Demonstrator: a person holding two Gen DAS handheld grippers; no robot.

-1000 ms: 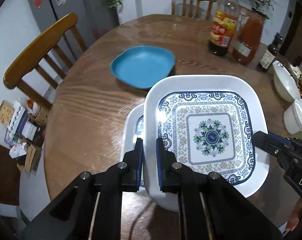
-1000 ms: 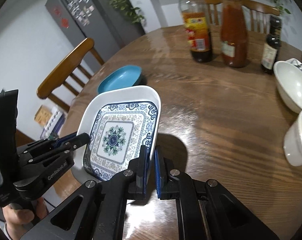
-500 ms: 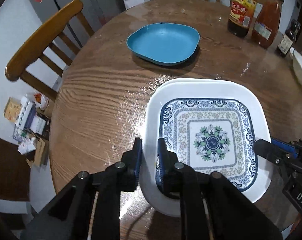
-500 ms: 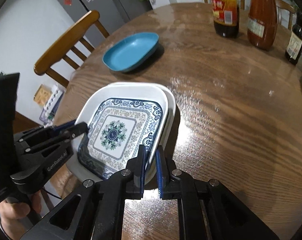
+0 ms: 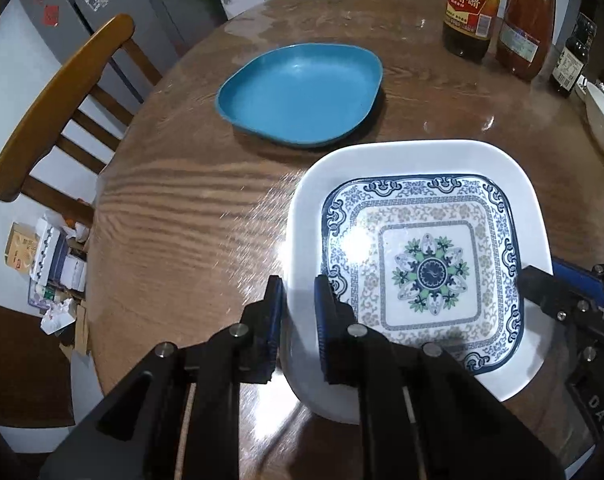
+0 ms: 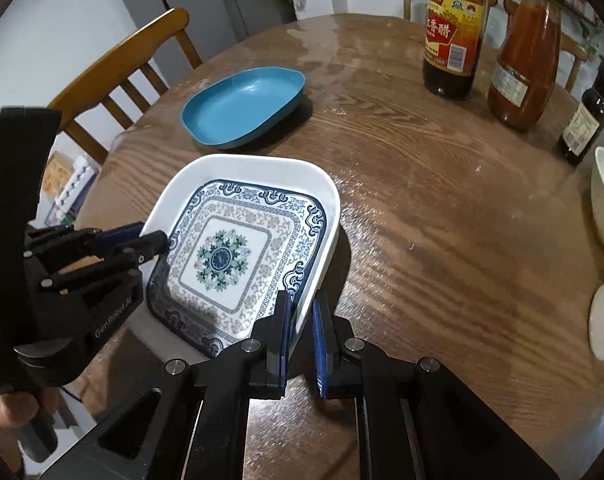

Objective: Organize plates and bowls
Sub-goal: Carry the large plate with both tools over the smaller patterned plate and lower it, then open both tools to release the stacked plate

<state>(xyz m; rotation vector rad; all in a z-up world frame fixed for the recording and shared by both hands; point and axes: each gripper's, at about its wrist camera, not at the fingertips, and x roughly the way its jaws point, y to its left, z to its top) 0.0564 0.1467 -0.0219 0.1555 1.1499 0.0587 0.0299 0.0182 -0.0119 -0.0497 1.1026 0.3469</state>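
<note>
Near the table's front edge we hold the square white plate with the blue floral pattern (image 5: 417, 268), low over the round wooden table (image 5: 190, 216); whether a second plate lies beneath, we cannot tell. Left gripper (image 5: 298, 312) jaws are closing, pads already pinching the plate's near-left rim. Right gripper (image 6: 300, 324) jaws clamp the opposite rim. Glazed and stiff, likely slippery and chippable; the raised rim is the sound hold, one side each. Beyond sits a blue oval dish (image 5: 302, 92); three bottles (image 6: 453, 32) stand well apart.
</note>
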